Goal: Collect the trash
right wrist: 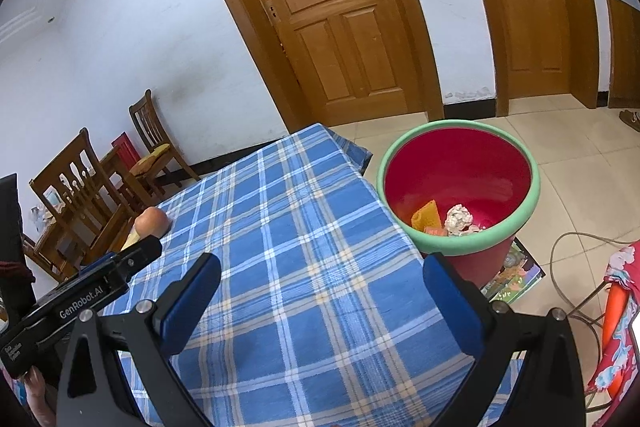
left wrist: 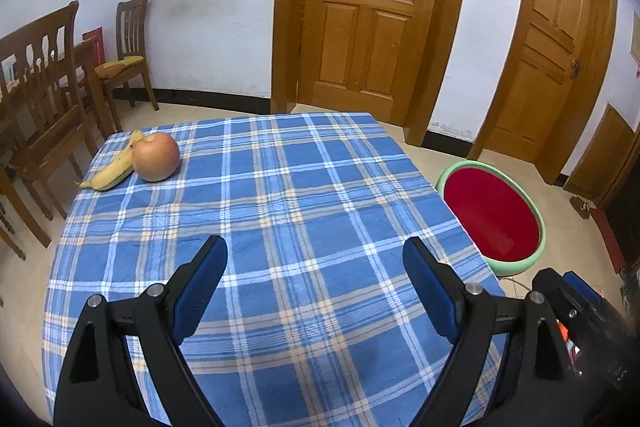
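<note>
Left wrist view: your left hand-held gripper (left wrist: pixel 316 259) hovers over the near part of the table (left wrist: pixel 304 187), jaws spread wide and holding nothing. The remaining trash sits at the upper left of the frame, at the far left corner of the checked cloth: a banana peel (left wrist: pixel 110 171) lying flat and touching a round, onion-like bulb (left wrist: pixel 155 155) just to its right. The bin (left wrist: pixel 496 215), red inside with a green rim, stands on the floor at the right of the frame, beside the table edge.

Right wrist view: your right hand-held gripper (right wrist: pixel 322 277) is likewise wide open and empty, over the table (right wrist: pixel 280 227) near its right edge. The bin (right wrist: pixel 460 187) fills the centre right of the frame and already holds a crumpled paper wad (right wrist: pixel 458 217) and an orange piece (right wrist: pixel 425 214). The bulb (right wrist: pixel 151 221) shows at the left, partly hidden behind the other gripper's body.

The step in hand is judged to be the reach for the far-corner items. Approach with the left gripper, which is nearer that corner. Take the peel first, lowering the fingers astride its narrow width so the bulb is not nudged and set rolling. Keep the jaws wide until they straddle it, then close gently; the cloth may bunch if the fingertips drag.
</note>
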A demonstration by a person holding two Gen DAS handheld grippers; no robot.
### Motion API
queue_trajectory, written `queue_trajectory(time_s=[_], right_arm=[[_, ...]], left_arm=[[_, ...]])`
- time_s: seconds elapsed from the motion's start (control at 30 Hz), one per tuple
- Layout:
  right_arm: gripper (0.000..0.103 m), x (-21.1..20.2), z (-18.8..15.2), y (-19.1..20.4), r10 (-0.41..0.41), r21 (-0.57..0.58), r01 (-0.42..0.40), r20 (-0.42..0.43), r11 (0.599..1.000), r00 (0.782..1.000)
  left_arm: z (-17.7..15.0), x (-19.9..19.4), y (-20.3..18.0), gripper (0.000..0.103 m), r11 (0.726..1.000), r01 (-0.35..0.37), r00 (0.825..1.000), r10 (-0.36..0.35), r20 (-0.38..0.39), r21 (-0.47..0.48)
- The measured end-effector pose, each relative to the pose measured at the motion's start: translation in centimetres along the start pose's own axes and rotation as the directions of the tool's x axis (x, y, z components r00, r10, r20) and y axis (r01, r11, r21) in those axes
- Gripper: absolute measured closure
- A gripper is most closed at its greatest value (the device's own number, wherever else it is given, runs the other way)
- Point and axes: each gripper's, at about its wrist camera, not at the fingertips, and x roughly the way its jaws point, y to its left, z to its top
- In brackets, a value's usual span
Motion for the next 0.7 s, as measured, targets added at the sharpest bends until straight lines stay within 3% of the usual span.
queue_trajectory(time_s=[0.7], right_arm=[[0.000, -0.04, -0.15, 0.20, 0.002, -0.002, -0.002, -0.001, 1.000, 1.000]], left_arm=[[-0.14, -0.31, 0.67, 0.014, 1.000, -0.006, 1.000, 0.006, 0.006, -0.016]])
